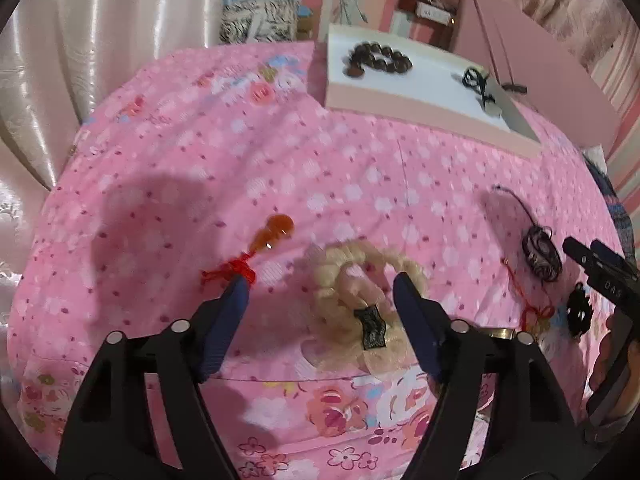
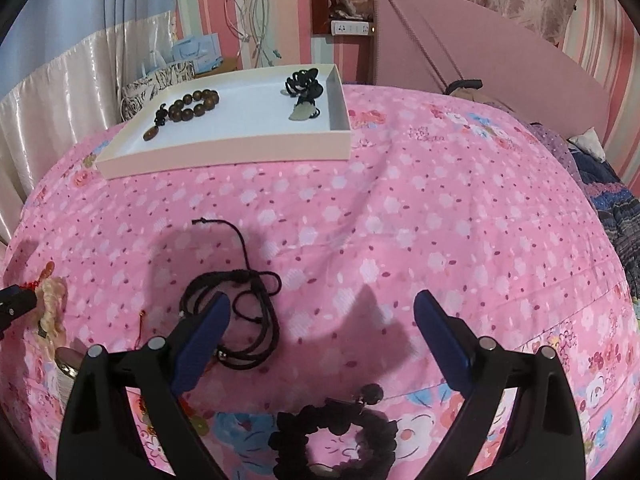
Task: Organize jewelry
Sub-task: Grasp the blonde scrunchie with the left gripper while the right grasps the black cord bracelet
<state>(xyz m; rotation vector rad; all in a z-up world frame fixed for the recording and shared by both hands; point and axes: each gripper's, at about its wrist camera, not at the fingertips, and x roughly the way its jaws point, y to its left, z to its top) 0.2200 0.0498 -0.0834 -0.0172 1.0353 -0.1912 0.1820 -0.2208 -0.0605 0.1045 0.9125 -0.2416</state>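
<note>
I hold the left gripper (image 1: pixel 320 292) spread astride the cream scrunchie (image 1: pixel 362 304) for pickup, the right gripper (image 2: pixel 322 316) spread beside the black cord necklace (image 2: pixel 236 320), the tray (image 2: pixel 224 160) well beyond.

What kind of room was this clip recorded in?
Most likely a bedroom: the jewelry lies on a pink floral bedsheet over a soft, creased surface, a padded pink headboard stands behind it, and curtains hang at the side.
</note>
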